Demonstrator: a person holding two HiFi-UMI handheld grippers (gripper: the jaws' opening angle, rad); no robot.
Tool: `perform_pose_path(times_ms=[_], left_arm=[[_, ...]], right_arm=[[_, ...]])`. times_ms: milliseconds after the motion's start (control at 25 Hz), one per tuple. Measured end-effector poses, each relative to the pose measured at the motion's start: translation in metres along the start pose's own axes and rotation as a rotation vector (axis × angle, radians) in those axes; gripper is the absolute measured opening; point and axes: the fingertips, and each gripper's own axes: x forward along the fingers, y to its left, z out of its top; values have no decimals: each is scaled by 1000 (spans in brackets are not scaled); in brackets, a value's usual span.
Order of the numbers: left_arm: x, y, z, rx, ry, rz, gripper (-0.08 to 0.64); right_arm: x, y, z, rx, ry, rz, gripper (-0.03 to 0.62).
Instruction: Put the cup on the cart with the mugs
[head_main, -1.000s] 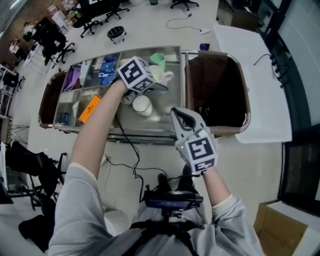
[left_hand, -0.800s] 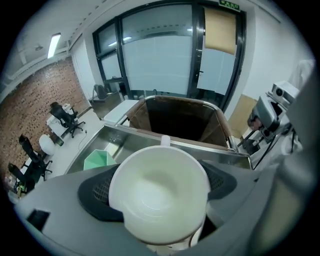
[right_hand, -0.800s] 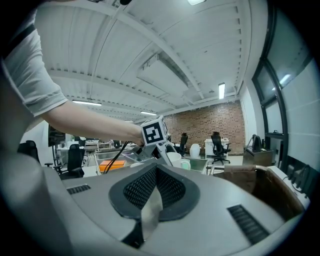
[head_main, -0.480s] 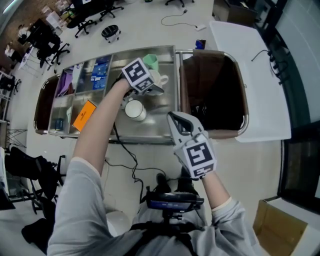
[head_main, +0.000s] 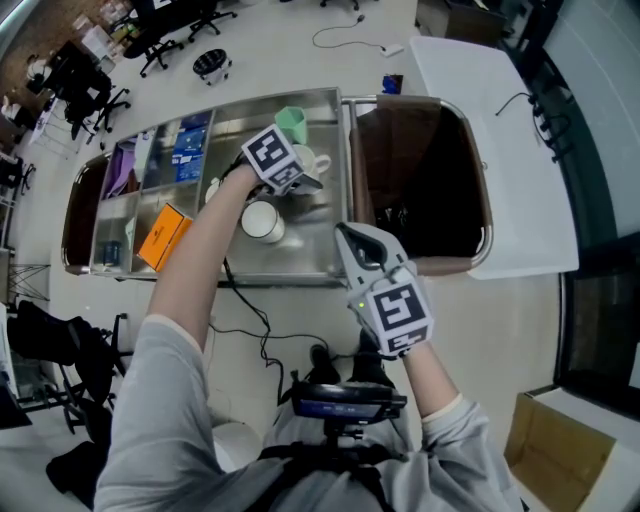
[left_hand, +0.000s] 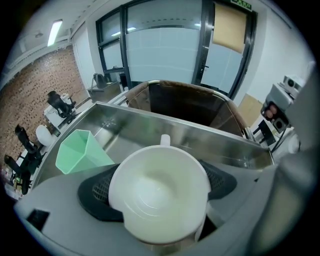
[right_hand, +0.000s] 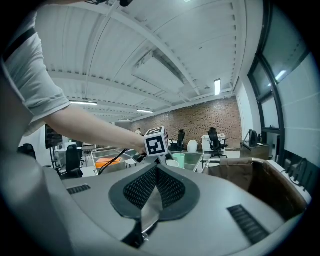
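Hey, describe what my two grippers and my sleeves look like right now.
The left gripper and right gripper are pale grey shells, each carrying a white cube with black square markers. Their pads are dark mesh. A black cable trails from the left one. The sleeves are grey.

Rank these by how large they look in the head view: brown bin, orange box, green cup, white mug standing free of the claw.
1. brown bin
2. orange box
3. white mug and green cup: too close in apparent size to rank.
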Motion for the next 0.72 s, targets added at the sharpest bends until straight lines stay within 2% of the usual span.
perform_pose_path(times_ms=[200,320,560,720], left_arm=[[-2,2,2,-5,-23,24,466],[-9,2,6,3,-40,33,509],[-27,-3,9,62,-25,68,511],[-50,-8,16,90,-82,107,511]], right_arm=[[-2,0,-2,0,6,-1,9],[-2,3,-3,5,7,-1,9],[-3,6,-3,2,13,-5,9],[-4,8,-4,-4,16,-15,9]])
